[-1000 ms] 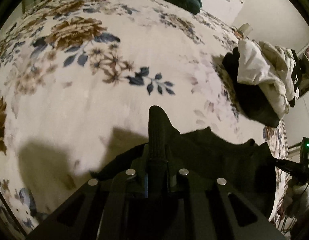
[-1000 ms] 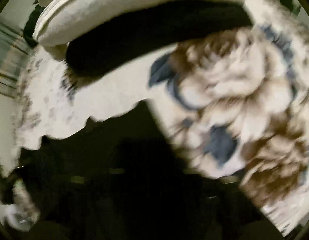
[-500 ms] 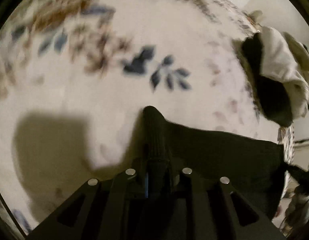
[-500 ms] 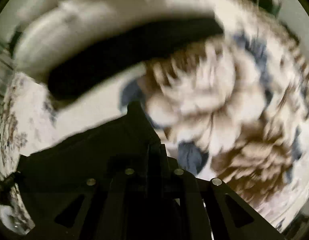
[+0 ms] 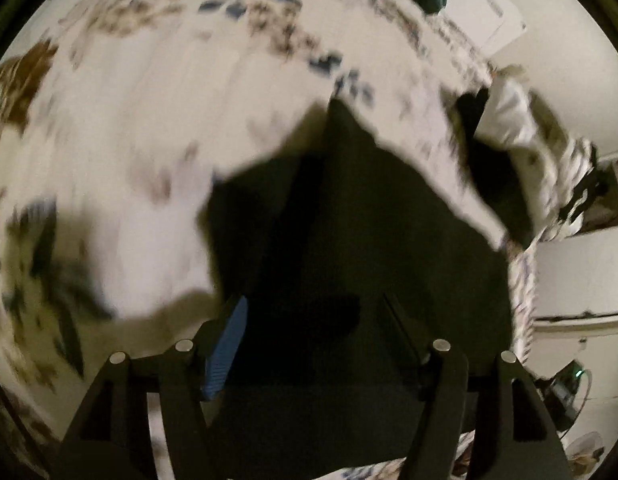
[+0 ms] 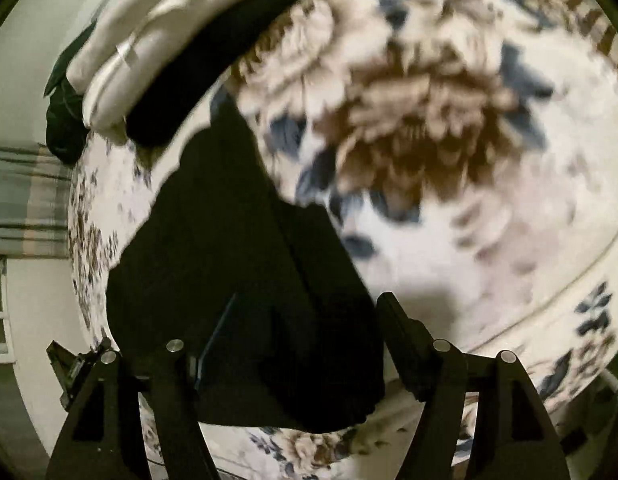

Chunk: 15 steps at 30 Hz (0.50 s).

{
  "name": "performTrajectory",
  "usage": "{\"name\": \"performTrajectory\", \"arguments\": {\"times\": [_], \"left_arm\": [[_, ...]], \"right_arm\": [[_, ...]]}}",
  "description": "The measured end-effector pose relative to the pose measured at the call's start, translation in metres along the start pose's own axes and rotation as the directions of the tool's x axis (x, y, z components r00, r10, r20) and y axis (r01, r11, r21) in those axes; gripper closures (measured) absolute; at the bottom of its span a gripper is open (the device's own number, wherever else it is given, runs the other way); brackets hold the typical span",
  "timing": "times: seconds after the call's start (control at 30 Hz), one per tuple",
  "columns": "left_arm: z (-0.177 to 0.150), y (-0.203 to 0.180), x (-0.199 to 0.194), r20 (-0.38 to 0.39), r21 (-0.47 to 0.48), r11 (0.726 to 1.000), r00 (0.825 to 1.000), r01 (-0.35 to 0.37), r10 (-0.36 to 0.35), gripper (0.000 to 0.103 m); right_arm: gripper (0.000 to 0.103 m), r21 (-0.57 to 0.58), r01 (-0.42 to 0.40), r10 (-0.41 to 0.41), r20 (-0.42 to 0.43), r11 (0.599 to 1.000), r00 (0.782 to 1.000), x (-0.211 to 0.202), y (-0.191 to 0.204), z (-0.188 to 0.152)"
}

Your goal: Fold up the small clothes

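Both views blurred, so detail is limited.

Small black cloth garment (image 5: 373, 240) lies on the cream floral bedspread (image 5: 121, 128), directly ahead of and under both sets of jaws. Left gripper (image 5: 313, 320): jaws spread wide, blue pad showing on the left finger; the cloth runs between the fingers and on past the tips, peaking in a corner ahead. Can't tell if the cloth touches the pads; no pinch visible.

Right gripper (image 6: 305, 320): jaws also spread, with the garment (image 6: 229, 248) filling the gap and stretching ahead-left of them. Its long axis looks to run from near the jaws up to that ahead-left point, w/ a crease line along it.

Neither hand is clearly nearer; both sit at the near edge. Next grip prob. needs an edge or corner, not the middle.

Pile of white and black clothes (image 6: 181, 40) sits well ahead-left of the right jaws and ahead-right of the left.

No brands, labels or readable writing.
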<state>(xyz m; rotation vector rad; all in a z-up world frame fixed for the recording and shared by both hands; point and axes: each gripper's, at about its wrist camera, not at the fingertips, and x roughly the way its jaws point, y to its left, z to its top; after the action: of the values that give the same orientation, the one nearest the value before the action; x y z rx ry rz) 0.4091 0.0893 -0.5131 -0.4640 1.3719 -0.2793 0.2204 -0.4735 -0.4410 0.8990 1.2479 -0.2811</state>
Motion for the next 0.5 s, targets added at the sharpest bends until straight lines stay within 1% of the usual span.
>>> {"name": "performTrajectory", "arguments": {"times": [0.03, 0.07, 0.1, 0.13, 0.2, 0.23, 0.27, 0.3, 0.33, 0.37, 0.4, 0.43, 0.47, 0.5], "left_arm": [[-0.007, 0.002, 0.008, -0.012, -0.005, 1.000, 1.000, -0.016, 0.016, 0.038], [-0.013, 0.003, 0.015, -0.020, -0.009, 1.000, 1.000, -0.024, 0.024, 0.038], [-0.019, 0.002, 0.021, -0.021, -0.010, 0.999, 0.999, -0.038, 0.038, 0.038], [-0.024, 0.002, 0.022, -0.016, -0.007, 0.999, 0.999, -0.047, 0.047, 0.038], [-0.025, -0.001, 0.023, 0.000, 0.002, 0.998, 0.998, -0.059, 0.059, 0.038], [-0.025, -0.001, 0.023, 0.001, 0.003, 0.998, 0.998, -0.065, 0.065, 0.038], [-0.024, -0.002, 0.025, 0.000, 0.003, 0.998, 0.998, -0.069, 0.069, 0.038], [-0.024, -0.002, 0.026, 0.000, 0.003, 0.997, 0.997, -0.072, 0.072, 0.038], [-0.023, -0.003, 0.026, -0.002, 0.004, 0.997, 0.997, -0.075, 0.075, 0.038], [-0.024, -0.003, 0.024, -0.003, 0.009, 0.997, 0.997, -0.077, 0.077, 0.038], [-0.024, -0.004, 0.023, -0.006, 0.016, 0.997, 0.997, -0.078, 0.078, 0.038], [-0.025, -0.005, 0.021, -0.006, 0.021, 0.997, 0.997, -0.076, 0.076, 0.038], [-0.023, -0.005, 0.018, -0.005, 0.021, 0.998, 0.998, -0.067, 0.067, 0.038], [-0.023, -0.004, 0.015, -0.002, 0.018, 0.998, 0.998, -0.058, 0.058, 0.038]], "right_arm": [[0.030, -0.011, -0.003, 0.002, -0.011, 1.000, 1.000, 0.007, -0.002, -0.001], [0.030, -0.053, 0.035, -0.037, -0.033, 0.998, 0.999, 0.022, 0.003, 0.000], [0.030, -0.088, 0.066, -0.069, -0.035, 0.994, 0.997, 0.029, 0.004, 0.000], [0.030, -0.145, 0.106, -0.110, -0.020, 0.984, 0.994, 0.037, 0.010, 0.000], [0.030, -0.272, 0.196, -0.199, 0.017, 0.942, 0.980, 0.052, 0.025, 0.003], [0.031, -0.299, 0.205, -0.212, 0.012, 0.932, 0.977, 0.060, 0.028, 0.005], [0.035, -0.314, 0.171, -0.182, -0.006, 0.934, 0.983, 0.068, 0.029, 0.007], [0.056, -0.315, 0.110, -0.125, -0.027, 0.943, 0.992, 0.075, 0.030, 0.008], [0.075, -0.314, 0.086, -0.105, -0.043, 0.946, 0.994, 0.080, 0.031, 0.009], [0.079, -0.300, 0.035, -0.059, -0.071, 0.953, 0.996, 0.082, 0.033, 0.010], [0.080, -0.243, -0.075, 0.046, -0.123, 0.967, 0.991, 0.079, 0.031, 0.012], [0.081, -0.200, -0.162, 0.132, -0.156, 0.966, 0.979, 0.077, 0.028, 0.015], [0.081, -0.117, -0.327, 0.299, -0.206, 0.938, 0.932, 0.072, 0.023, 0.016], [0.081, 0.016, -0.490, 0.480, -0.236, 0.871, 0.845, 0.069, 0.011, 0.019]]}}
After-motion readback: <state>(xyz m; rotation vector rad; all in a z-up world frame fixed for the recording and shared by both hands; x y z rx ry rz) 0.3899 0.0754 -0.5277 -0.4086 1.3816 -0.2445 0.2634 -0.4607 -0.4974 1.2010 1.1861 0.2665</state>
